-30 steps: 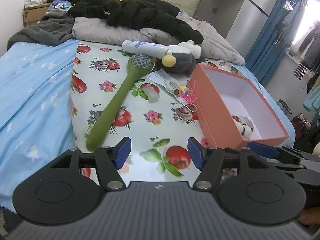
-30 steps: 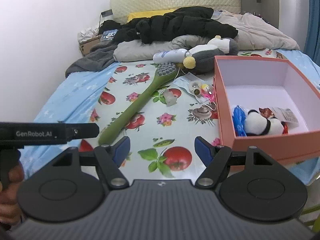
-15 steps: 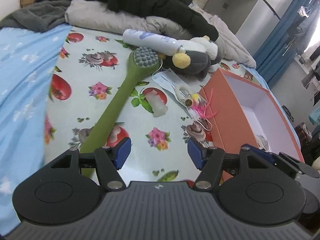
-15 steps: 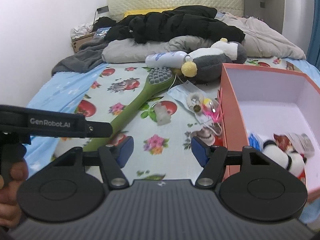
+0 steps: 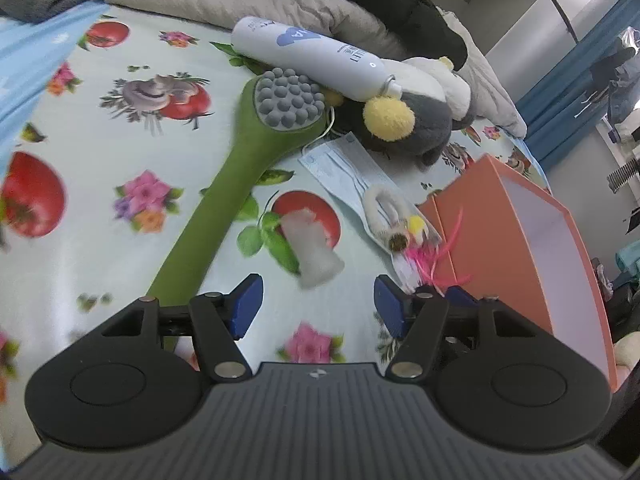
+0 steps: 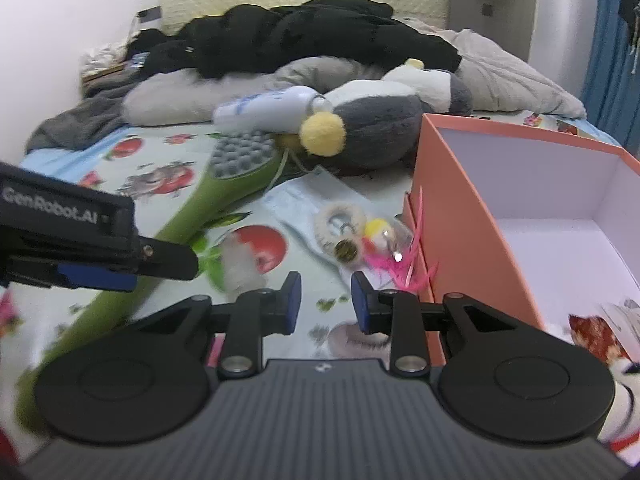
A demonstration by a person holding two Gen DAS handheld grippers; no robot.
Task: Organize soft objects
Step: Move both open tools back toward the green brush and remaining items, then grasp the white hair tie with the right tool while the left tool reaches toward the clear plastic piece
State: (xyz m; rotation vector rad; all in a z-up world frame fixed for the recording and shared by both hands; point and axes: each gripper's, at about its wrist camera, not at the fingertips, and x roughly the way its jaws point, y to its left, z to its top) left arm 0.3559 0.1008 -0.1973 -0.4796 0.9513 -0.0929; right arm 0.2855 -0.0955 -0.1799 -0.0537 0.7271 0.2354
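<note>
A translucent white squishy toy (image 5: 312,246) lies on the fruit-print sheet, just ahead of my open, empty left gripper (image 5: 316,306); it shows blurred in the right wrist view (image 6: 240,264). My right gripper (image 6: 322,300) is open but narrower, empty, low over the sheet beside the orange box (image 6: 460,216). A grey plush penguin (image 5: 404,120) lies at the back, also seen in the right wrist view (image 6: 376,136). A small bag of trinkets with pink feathers (image 5: 416,240) leans by the box (image 5: 520,248). Soft toys (image 6: 600,332) lie inside the box.
A long green massage brush (image 5: 240,176) lies diagonally on the sheet. A white lotion bottle (image 5: 316,56) rests against the penguin. A face mask (image 5: 340,168) lies under the trinket bag. Grey and black clothes (image 6: 300,36) pile at the bed's head.
Both grippers have moved forward and lower over the bed, nearer the squishy toy and the trinket bag. The right gripper's jaws have narrowed. Nothing has been taken hold of.
</note>
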